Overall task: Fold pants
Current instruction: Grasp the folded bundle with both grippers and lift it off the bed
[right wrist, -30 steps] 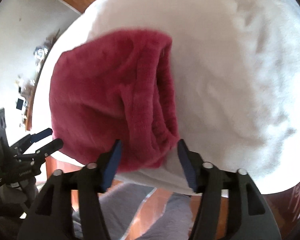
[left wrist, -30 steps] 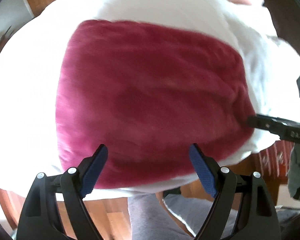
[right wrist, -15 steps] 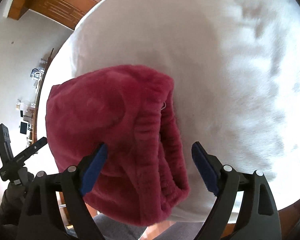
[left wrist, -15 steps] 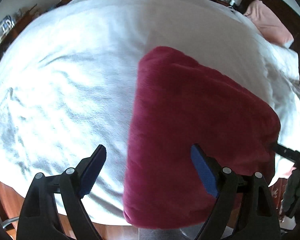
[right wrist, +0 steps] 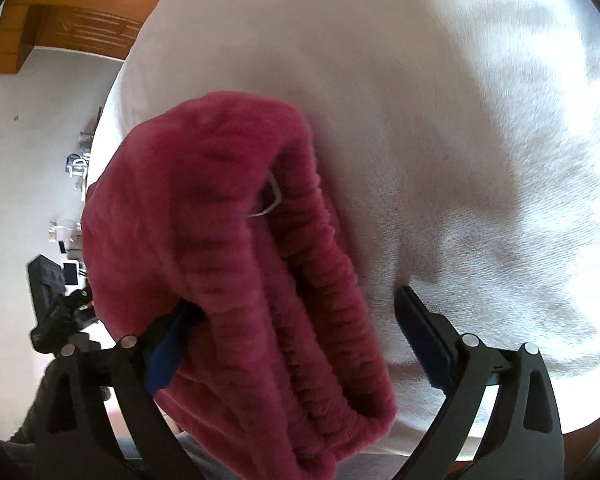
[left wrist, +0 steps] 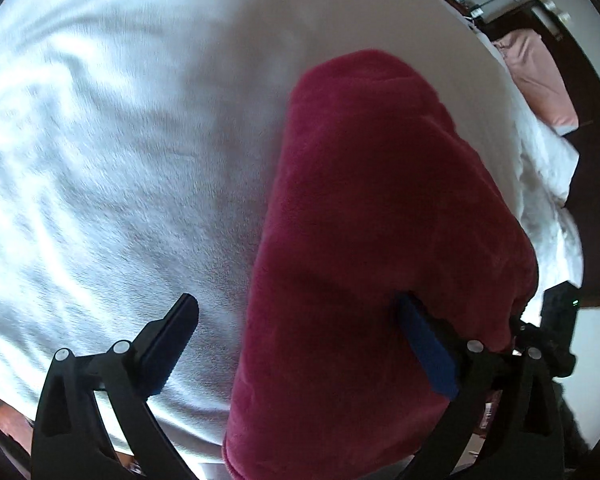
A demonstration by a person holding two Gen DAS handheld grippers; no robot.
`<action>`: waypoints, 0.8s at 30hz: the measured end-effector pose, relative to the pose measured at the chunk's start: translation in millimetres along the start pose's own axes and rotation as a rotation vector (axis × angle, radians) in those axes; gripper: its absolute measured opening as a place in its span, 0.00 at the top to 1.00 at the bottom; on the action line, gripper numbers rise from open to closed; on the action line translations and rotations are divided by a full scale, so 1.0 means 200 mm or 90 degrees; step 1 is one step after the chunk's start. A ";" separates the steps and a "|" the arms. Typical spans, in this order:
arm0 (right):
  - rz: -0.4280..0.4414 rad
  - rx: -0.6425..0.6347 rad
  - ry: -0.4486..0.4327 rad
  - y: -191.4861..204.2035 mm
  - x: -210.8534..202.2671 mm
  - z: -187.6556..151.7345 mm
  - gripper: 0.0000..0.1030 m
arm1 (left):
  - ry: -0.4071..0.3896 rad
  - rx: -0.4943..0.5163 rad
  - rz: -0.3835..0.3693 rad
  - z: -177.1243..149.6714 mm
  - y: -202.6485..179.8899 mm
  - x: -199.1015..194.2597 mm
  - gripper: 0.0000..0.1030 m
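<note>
Left tool point(left wrist: 300, 344): jaws wide and opening, nothing clamped. The folded pants point(left wrist: 372, 240) lie between its fingers; the right blue pad is part-buried in the plush, the left finger stands over bare bedcover point(left wrist: 120, 140).

Right tool point(right wrist: 300, 340): jaws also wide and opening, no grip. The ribbed waistband end of the pants point(right wrist: 228, 248) bulges between the fingers and hides most of the left pad (a white tag shows in the waist opening); the right pad hangs clear over the white cover point(right wrist: 460, 120).

Pants sit near the bed's edge. Beyond: pink pillow point(left wrist: 540, 76) at the far end, dark headboard, cluttered shelf against a white wall, wood panelling point(right wrist: 80, 28).
</note>
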State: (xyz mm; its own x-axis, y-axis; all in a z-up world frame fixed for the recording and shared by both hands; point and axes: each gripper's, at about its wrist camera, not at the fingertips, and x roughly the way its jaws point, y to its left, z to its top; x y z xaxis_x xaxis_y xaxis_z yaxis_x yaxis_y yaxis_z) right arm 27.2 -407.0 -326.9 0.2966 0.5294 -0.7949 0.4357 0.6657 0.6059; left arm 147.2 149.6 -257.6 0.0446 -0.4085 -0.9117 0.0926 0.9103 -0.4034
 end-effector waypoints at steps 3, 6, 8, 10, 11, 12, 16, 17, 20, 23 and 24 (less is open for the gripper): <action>0.019 0.019 0.006 -0.03 0.04 0.01 0.04 | 0.018 -0.017 -0.027 0.01 0.04 0.03 0.05; 0.037 0.033 0.014 -0.04 0.07 0.02 0.03 | 0.040 -0.043 -0.056 0.01 0.09 0.06 0.05; 0.051 0.040 0.026 -0.03 0.11 0.02 0.03 | 0.054 -0.063 -0.075 0.02 0.12 0.09 0.05; 0.058 0.042 0.034 -0.03 0.13 0.03 0.04 | 0.061 -0.078 -0.093 0.03 0.13 0.11 0.05; 0.063 0.042 0.038 -0.02 0.14 0.03 0.04 | 0.063 -0.081 -0.098 0.04 0.14 0.11 0.05; 0.068 0.042 0.044 -0.02 0.15 0.04 0.06 | 0.066 -0.086 -0.105 0.04 0.14 0.12 0.05; 0.084 0.046 0.052 0.01 0.17 0.06 0.16 | 0.070 -0.101 -0.119 0.02 0.18 0.12 0.05; 0.084 0.046 0.051 0.00 0.17 0.05 0.17 | 0.071 -0.103 -0.119 0.03 0.18 0.12 0.05; 0.089 0.053 0.046 -0.02 0.15 0.05 0.22 | 0.076 -0.101 -0.122 0.04 0.16 0.13 0.05; 0.092 0.054 0.044 -0.04 0.12 0.02 0.28 | 0.089 -0.117 -0.144 0.04 0.15 0.15 0.05; 0.093 0.055 0.044 -0.04 0.10 0.01 0.30 | 0.096 -0.124 -0.156 0.04 0.14 0.14 0.05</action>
State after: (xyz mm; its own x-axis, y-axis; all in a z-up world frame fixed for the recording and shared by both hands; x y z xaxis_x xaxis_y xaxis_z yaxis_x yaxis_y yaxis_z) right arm 31.2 -402.9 -348.2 0.3041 0.6545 -0.6922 0.4638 0.5330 0.7077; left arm 159.0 163.0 -293.5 -0.1036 -0.6158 -0.7811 -0.1105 0.7876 -0.6062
